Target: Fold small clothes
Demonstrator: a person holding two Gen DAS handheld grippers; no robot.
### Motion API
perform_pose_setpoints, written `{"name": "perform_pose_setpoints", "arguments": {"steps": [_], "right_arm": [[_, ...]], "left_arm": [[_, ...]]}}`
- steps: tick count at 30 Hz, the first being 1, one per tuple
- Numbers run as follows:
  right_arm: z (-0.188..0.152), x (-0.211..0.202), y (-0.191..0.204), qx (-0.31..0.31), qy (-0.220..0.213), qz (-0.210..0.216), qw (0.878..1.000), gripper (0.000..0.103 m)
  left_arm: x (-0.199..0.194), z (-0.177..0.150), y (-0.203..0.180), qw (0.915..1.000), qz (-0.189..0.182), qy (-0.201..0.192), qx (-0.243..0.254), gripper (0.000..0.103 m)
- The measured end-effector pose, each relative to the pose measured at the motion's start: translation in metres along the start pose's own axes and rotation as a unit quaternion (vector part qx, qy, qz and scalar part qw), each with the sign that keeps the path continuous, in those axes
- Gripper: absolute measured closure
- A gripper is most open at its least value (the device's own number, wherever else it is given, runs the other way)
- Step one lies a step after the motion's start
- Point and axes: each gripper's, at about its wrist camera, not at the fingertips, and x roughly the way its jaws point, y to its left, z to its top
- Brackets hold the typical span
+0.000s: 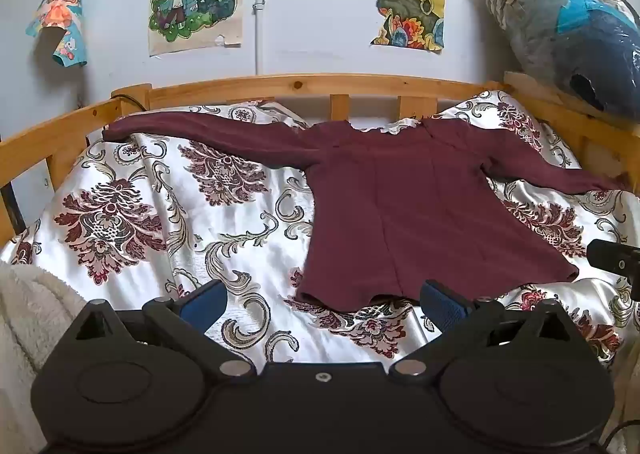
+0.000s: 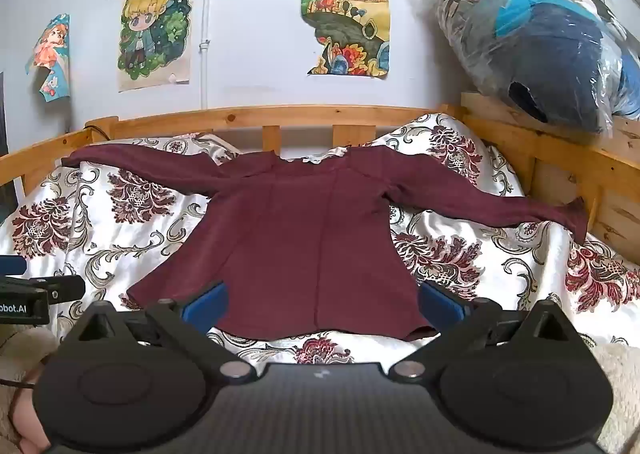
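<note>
A maroon long-sleeved top point(image 1: 404, 209) lies flat on the patterned bedspread point(image 1: 160, 213), both sleeves spread out to the sides, hem toward me. It also shows in the right wrist view point(image 2: 304, 238). My left gripper point(image 1: 324, 302) is open and empty, just short of the hem's left part. My right gripper point(image 2: 322, 304) is open and empty, its blue pads point(image 2: 206, 304) standing over the hem's two ends. The right gripper's side shows at the right edge of the left wrist view point(image 1: 616, 258), and the left gripper at the left edge of the right wrist view point(image 2: 36, 294).
A wooden bed rail point(image 1: 304, 87) runs along the back and sides. A plastic-wrapped bundle point(image 1: 576, 37) with dark clothes on top sits at the back right. Posters hang on the wall point(image 1: 312, 13). A cream fleece blanket point(image 1: 28, 314) lies at the near left.
</note>
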Motion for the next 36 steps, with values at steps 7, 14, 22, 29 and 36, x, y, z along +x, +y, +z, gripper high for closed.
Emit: {"name": "perform_pose_setpoints", "arguments": {"steps": [7, 14, 22, 29, 36], "right_arm": [[-0.0003, 0.0009, 0.0008, -0.001, 0.003, -0.002, 1.0, 0.0], [-0.0003, 0.0013, 0.0014, -0.002, 0.005, -0.002, 1.0, 0.0], [-0.0021, 0.0039, 0.0008, 0.002, 0.008, -0.004, 1.0, 0.0], [-0.001, 0.0032, 0.0003, 0.001, 0.009, -0.004, 1.0, 0.0], [-0.0009, 0.0034, 0.0003, 0.001, 0.01, -0.003, 1.0, 0.0]], "left_arm": [[0.0002, 0.0, -0.0001, 1.0, -0.001, 0.002, 0.0, 0.001], [-0.0003, -0.0001, 0.0, 1.0, -0.001, 0.002, 0.0, 0.001], [0.0, 0.0001, -0.0001, 1.0, 0.0, 0.002, 0.0, 0.001], [0.0001, 0.0, 0.0, 1.0, -0.001, 0.002, -0.001, 0.001], [0.0002, 0.0001, 0.0001, 1.0, -0.001, 0.002, -0.001, 0.001]]}}
